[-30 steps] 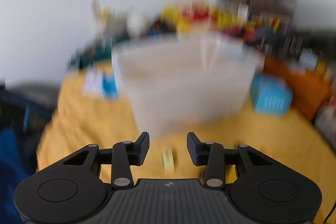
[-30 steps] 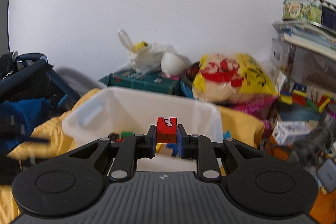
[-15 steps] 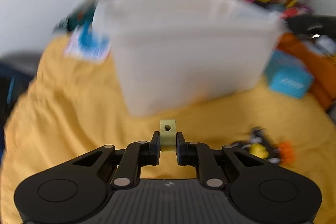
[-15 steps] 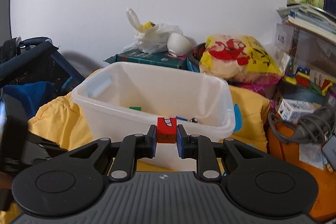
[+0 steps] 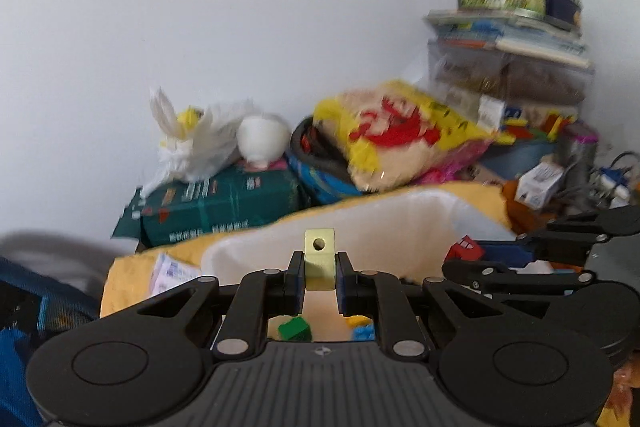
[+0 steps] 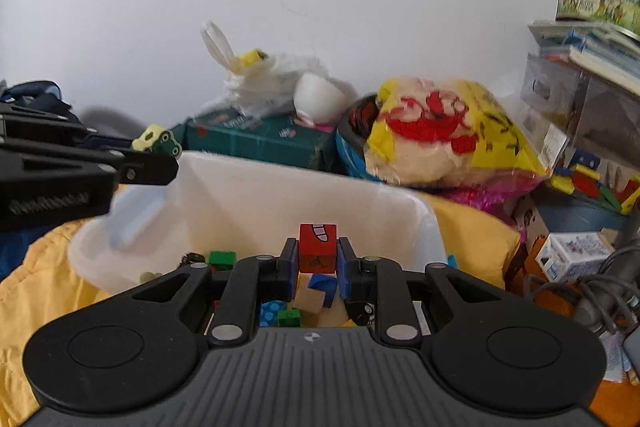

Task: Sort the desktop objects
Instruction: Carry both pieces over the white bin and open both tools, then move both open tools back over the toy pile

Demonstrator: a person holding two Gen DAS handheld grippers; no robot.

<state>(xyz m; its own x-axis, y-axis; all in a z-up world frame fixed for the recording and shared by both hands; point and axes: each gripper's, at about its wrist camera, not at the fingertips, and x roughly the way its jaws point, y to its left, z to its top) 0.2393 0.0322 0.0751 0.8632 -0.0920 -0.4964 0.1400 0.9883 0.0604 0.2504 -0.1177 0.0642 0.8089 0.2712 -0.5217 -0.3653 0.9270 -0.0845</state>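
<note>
A pale yellow block (image 5: 319, 264) with a round hole near its top stands upright, pinched at its lower half, above the open white bin (image 5: 400, 223). A red cube (image 6: 317, 248), with white teeth drawn on its top face and a dark scribble on the front, is pinched above the same bin (image 6: 248, 203). Inside the bin lie loose pieces: green bricks (image 6: 222, 259), a blue studded brick (image 6: 272, 311), a plain wooden cube (image 6: 308, 299) and a blue block (image 6: 325, 285).

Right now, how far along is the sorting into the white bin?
Done: several blocks already lie in the white bin. In hand: the left hand-held gripper pinches a pale yellow block and the right hand-held gripper a red block, both over the bin. Left: dropping both; anything else unsorted is out of view.
</note>
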